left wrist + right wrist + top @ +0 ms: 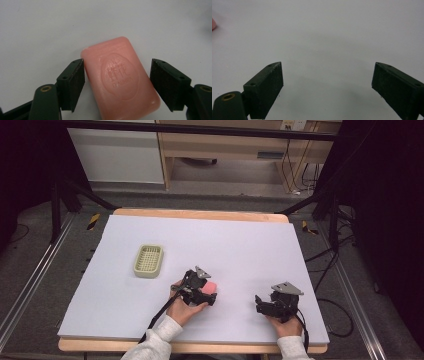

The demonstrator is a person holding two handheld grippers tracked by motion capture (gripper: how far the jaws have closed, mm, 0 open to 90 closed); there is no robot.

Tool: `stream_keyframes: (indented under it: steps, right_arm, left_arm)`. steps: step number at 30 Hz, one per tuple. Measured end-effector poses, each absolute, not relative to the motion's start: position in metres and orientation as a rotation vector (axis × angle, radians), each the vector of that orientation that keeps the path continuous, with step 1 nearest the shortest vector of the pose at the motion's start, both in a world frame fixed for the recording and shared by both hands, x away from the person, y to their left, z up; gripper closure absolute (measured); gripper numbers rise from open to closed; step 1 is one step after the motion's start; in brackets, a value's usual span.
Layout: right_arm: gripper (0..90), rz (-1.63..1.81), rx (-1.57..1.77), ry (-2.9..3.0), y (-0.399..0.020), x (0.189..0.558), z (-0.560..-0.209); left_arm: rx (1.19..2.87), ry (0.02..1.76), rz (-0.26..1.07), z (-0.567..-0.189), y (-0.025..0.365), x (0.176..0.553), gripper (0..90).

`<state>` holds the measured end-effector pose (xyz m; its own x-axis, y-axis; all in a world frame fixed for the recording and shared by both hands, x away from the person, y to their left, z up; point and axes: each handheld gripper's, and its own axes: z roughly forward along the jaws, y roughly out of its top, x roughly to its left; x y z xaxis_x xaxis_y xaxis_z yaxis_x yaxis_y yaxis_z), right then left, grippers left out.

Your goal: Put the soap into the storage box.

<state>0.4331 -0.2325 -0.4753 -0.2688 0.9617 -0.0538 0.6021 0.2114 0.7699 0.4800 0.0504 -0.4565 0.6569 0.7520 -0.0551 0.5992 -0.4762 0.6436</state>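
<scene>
We have the left gripper set down around the soap, a pink bar lying flat on the bench near the middle of its near edge. One pad touches the bar's long side, or all but touches it; the other stands clear with bench showing between — so the jaws are half-wide and nothing is clamped. The right gripper rests wide and empty by the near right corner, pointing at bare bench.

We judge the bar light, stiff and solid, unlikely to break, but smooth and rounded at its edges — if dry it should hold well enough, though a waxy face can slide under the pads. The two long sides are the place to take it, near mid-length, so it does not swing; a firm, even squeeze should do, since pinching near a rounded corner could squirt it out. The dish waits toward the left edge, well apart.
</scene>
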Motion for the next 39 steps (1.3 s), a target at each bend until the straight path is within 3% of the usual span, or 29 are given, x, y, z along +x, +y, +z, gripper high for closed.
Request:
stream_keyframes:
  steps: [9,16,20,39]
  right_arm:
    - [10.5,0.873,1.446,1.954,-0.232,0.433,-0.475]
    - [10.5,0.870,1.444,1.956,-0.232,0.433,-0.476]
    - [10.5,0.866,1.440,1.961,-0.232,0.433,-0.476]
    - [10.6,0.865,1.443,1.968,-0.231,0.434,-0.476]
  left_arm:
    - [2.224,1.057,0.277,-0.456,0.056,0.480,35.4]
    - [2.247,1.039,0.285,-0.455,0.055,0.481,34.9]
    - [2.286,1.033,0.280,-0.455,0.051,0.484,26.1]
    - [2.342,1.063,0.270,-0.464,0.045,0.490,31.5]
